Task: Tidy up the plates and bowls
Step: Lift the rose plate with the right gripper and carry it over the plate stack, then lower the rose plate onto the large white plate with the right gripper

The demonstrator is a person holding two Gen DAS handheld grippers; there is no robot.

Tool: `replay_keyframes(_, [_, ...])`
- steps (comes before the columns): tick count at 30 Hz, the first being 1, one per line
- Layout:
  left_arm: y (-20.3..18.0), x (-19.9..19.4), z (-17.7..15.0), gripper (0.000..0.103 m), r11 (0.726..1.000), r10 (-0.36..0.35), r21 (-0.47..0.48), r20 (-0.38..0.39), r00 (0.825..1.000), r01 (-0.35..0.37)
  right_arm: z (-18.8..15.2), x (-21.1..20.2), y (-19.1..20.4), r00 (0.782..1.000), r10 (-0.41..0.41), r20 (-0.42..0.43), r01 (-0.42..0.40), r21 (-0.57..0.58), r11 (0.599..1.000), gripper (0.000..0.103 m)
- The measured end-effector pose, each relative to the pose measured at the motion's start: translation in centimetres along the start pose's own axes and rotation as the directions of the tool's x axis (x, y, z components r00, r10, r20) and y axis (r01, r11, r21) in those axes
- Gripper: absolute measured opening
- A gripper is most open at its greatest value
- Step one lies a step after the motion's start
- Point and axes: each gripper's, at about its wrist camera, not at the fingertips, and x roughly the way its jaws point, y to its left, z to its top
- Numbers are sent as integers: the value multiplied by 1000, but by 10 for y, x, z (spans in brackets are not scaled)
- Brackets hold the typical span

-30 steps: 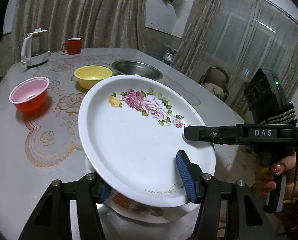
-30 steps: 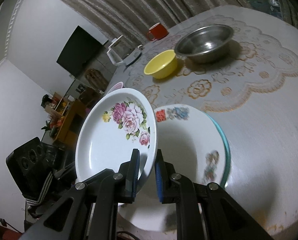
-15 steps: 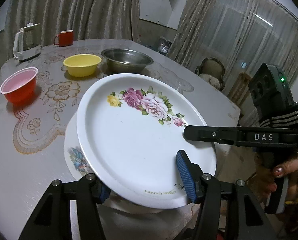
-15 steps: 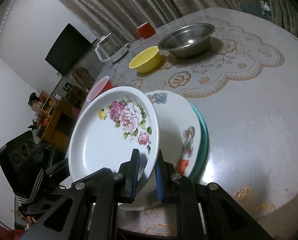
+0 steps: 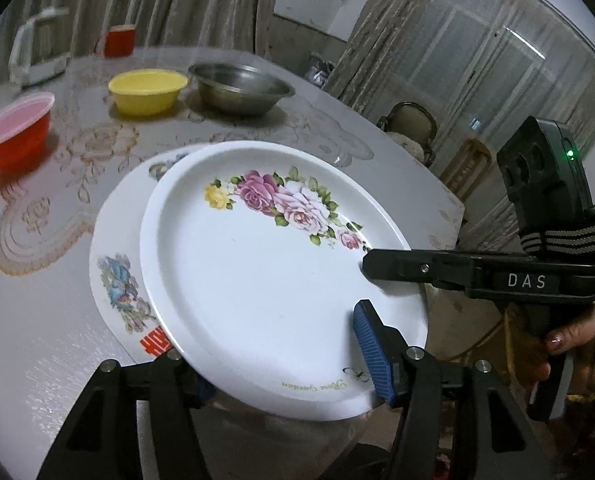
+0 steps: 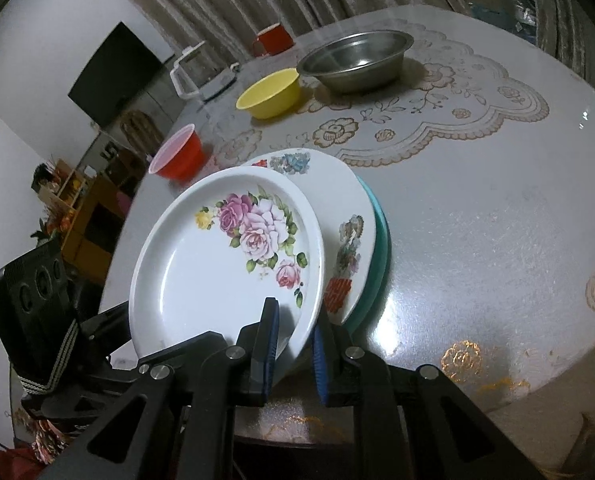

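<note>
Two grippers share the rose plate (image 5: pixel 257 280), tilted over the stack, I judge so it can settle flat. My left gripper (image 5: pixel 285 364) stands half open astride the near rim, one finger under, one pad on top; whether it presses I cannot tell. My right gripper (image 6: pixel 295 344) pinches the rim narrowly, its jaws having just eased a little. Beneath, the printed plate (image 5: pixel 113 272) lies on the teal plate (image 6: pixel 379 248), close to the table (image 6: pixel 477 240) edge. Bare tabletop lies to the right.
</note>
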Motion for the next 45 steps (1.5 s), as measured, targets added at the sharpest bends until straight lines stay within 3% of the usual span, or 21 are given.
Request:
replay_keyframes(9, [12, -4, 8, 61, 998, 31, -44, -55, 998, -33, 16, 18, 0, 997, -5, -75, 3, -21, 1000, 15])
replay_keyframes(16, [24, -16, 12, 60, 996, 41, -78, -45, 998, -44, 23, 22, 6, 995, -43, -95, 36, -72, 997, 15])
replay_keyframes(24, [35, -18, 17, 38, 993, 81, -79, -74, 994, -87, 31, 24, 12, 985, -112, -128, 94, -140, 986, 15])
replay_keyframes(34, [28, 5, 30, 35, 988, 149, -21, -166, 975, -154, 45, 27, 15, 959, -226, -173, 183, -233, 955, 15])
replay_keyframes(41, [26, -4, 33, 44, 983, 172, -29, -166, 971, -180, 51, 38, 26, 937, -304, -173, 235, -332, 914, 17])
replay_keyframes(45, [22, -10, 32, 64, 985, 158, -37, -162, 974, -166, 54, 44, 31, 927, -336, -164, 253, -387, 887, 17])
